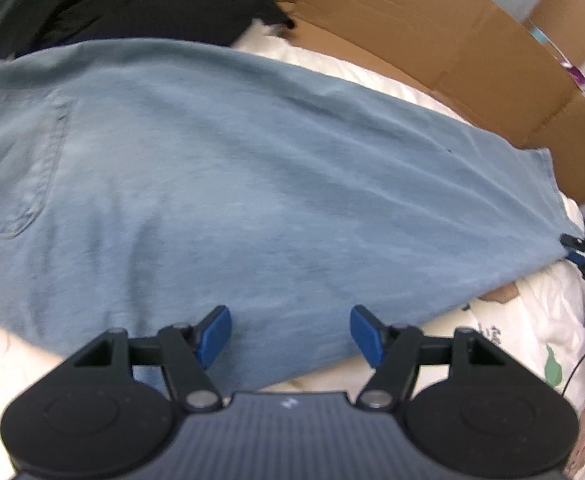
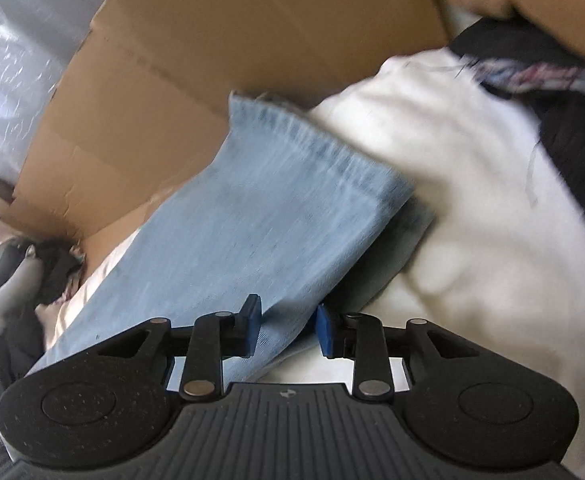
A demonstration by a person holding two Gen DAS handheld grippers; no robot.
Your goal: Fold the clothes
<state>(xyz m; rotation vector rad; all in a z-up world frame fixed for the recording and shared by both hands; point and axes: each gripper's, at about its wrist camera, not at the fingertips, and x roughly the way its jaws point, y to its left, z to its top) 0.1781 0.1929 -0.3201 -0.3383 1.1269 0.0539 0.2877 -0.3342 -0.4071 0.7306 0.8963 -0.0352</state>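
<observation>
Beside the cardboard box, jeans lie flat; left gripper jaws apart, right gripper jaws parted around the hem, shown in right view only.

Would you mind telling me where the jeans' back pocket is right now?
In the left wrist view, the back pocket sits at the far left of the jeans, below the black clothes.

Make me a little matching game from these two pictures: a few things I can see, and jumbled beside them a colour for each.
Things:
1. jeans
2. cardboard box
3. bedding
4. heap of clothes

Colours:
A. white
B. black
C. light blue
D. brown

Pairs: 1-C, 2-D, 3-A, 4-B
</observation>
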